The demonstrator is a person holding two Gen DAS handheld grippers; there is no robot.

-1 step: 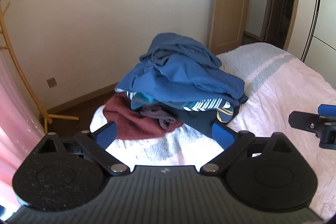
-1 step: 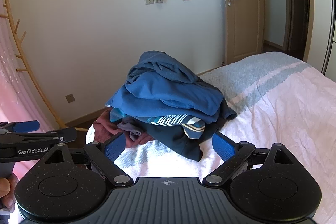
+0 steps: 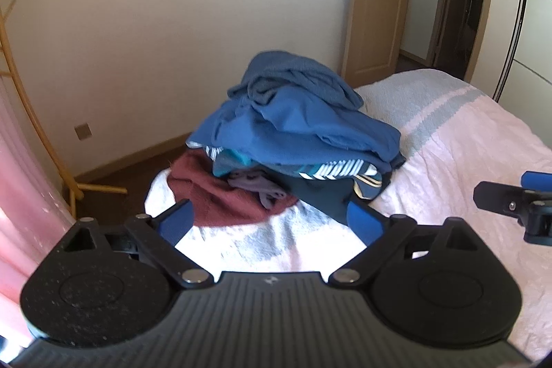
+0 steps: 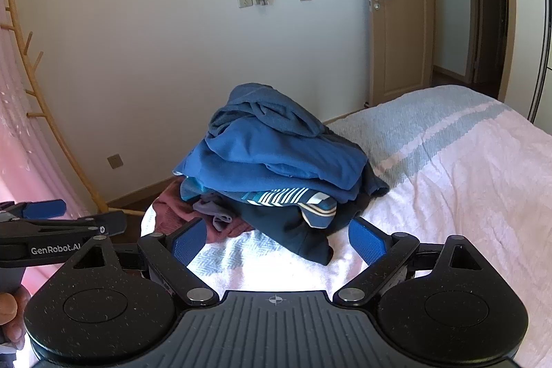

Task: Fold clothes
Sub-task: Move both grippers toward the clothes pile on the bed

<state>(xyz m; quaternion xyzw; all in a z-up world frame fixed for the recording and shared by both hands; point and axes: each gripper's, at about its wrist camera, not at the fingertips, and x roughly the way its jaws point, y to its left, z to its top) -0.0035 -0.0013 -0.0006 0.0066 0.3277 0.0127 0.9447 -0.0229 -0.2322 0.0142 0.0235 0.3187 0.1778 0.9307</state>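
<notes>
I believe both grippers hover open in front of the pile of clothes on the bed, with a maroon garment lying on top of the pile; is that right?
Not quite: the maroon garment lies at the bottom edge of the pile of clothes, and a blue garment is on top, as the left wrist view shows. The rest holds: the left gripper and right gripper have their jaws open, short of the pile on the bed.

No shift seen in clothes pile (image 3: 296, 140) or either gripper; possibly slight motion blur only.
</notes>
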